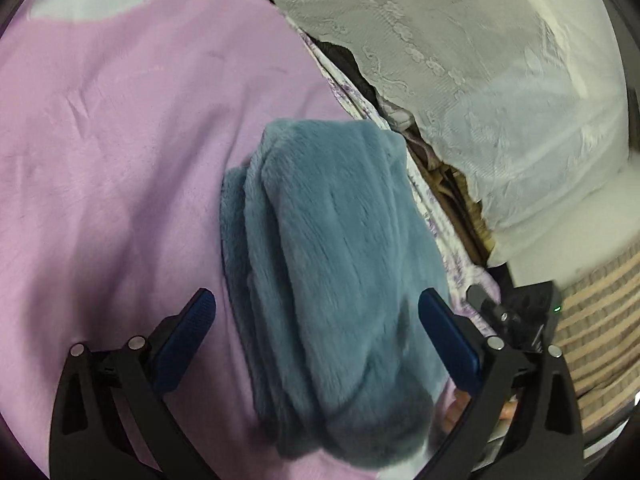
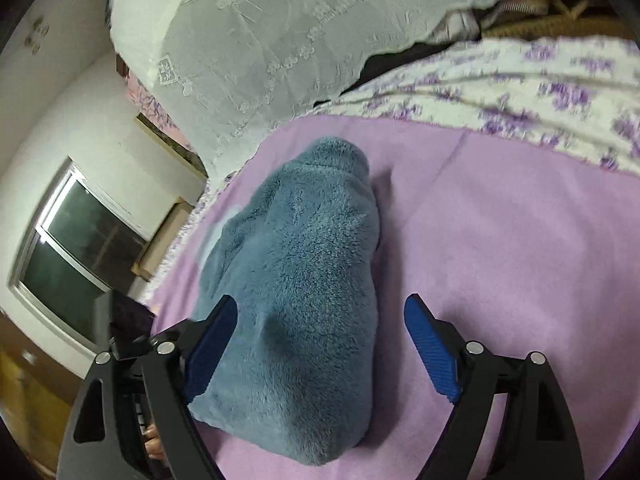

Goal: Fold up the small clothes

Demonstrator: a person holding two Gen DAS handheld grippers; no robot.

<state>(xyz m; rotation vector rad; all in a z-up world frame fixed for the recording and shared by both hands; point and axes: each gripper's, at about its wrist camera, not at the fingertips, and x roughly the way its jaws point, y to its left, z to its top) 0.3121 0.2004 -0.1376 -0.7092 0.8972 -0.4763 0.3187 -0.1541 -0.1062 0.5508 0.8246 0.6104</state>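
A fluffy blue-grey garment (image 1: 332, 264) lies folded into a thick bundle on the pink bedspread (image 1: 120, 140). My left gripper (image 1: 318, 300) is open above its near end, jaws wide apart on either side. The garment also shows in the right wrist view (image 2: 296, 304) on the pink bedspread (image 2: 500, 240). My right gripper (image 2: 320, 308) is open over it, the left blue pad (image 2: 212, 348) touching the bundle's side, the right pad (image 2: 430, 348) apart from it. Neither gripper holds anything.
A white lace cloth (image 1: 460, 60) covers a pile beside the bed. A purple-flowered sheet (image 2: 520, 96) runs along the bedspread's edge. A window (image 2: 68, 256) is in the wall at left. The other gripper (image 1: 516, 312) shows at right.
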